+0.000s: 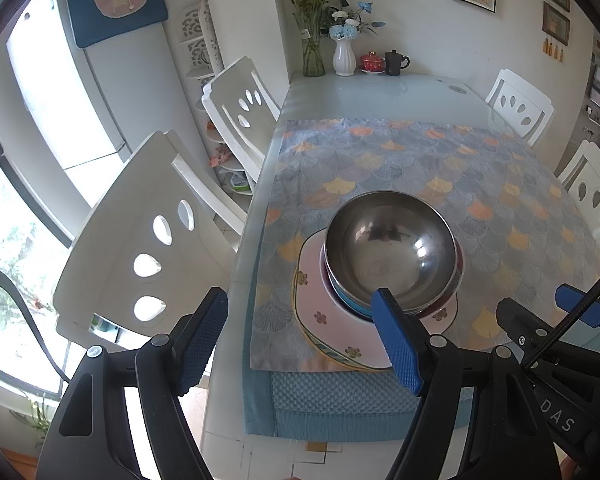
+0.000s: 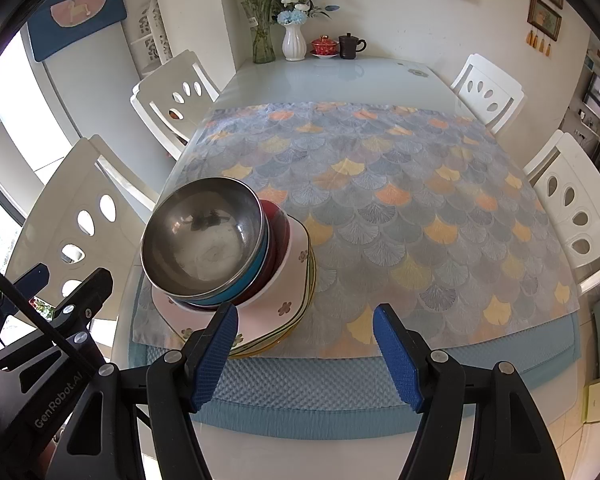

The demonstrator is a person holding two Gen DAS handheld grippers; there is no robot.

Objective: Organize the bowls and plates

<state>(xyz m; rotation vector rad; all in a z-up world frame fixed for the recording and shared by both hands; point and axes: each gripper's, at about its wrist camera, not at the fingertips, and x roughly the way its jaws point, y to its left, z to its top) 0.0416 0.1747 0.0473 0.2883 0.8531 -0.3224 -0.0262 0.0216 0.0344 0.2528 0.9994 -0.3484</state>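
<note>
Where the patterned cloth (image 1: 420, 168) covers the near part of the glass worktop (image 1: 380, 92), your dishes sit in one stack: a shiny steel bowl (image 1: 390, 248) on top, nested in a blue bowl (image 1: 354, 307), which sits in a dark red bowl (image 2: 278, 232), all resting on pale pink plates (image 1: 320, 312) with small flower prints and a yellow-edged plate (image 2: 268, 346) at the bottom. Taking that stack as your landmark, it lies near the cloth's front left corner, just behind the blue quilted mat (image 1: 332, 400). Your left gripper (image 1: 300, 344) hovers in front of the stack, jaws apart and empty, its right pad overlapping the steel bowl's near rim in the left wrist view; whether it touches, you cannot tell. Your right gripper (image 2: 306, 354) hangs to the right of the stack, jaws likewise spread with nothing between them, its left pad just before the plates' near edge. Far behind the stack, vases (image 2: 294, 42) and cups (image 2: 350, 46) stand at the wall.
</note>
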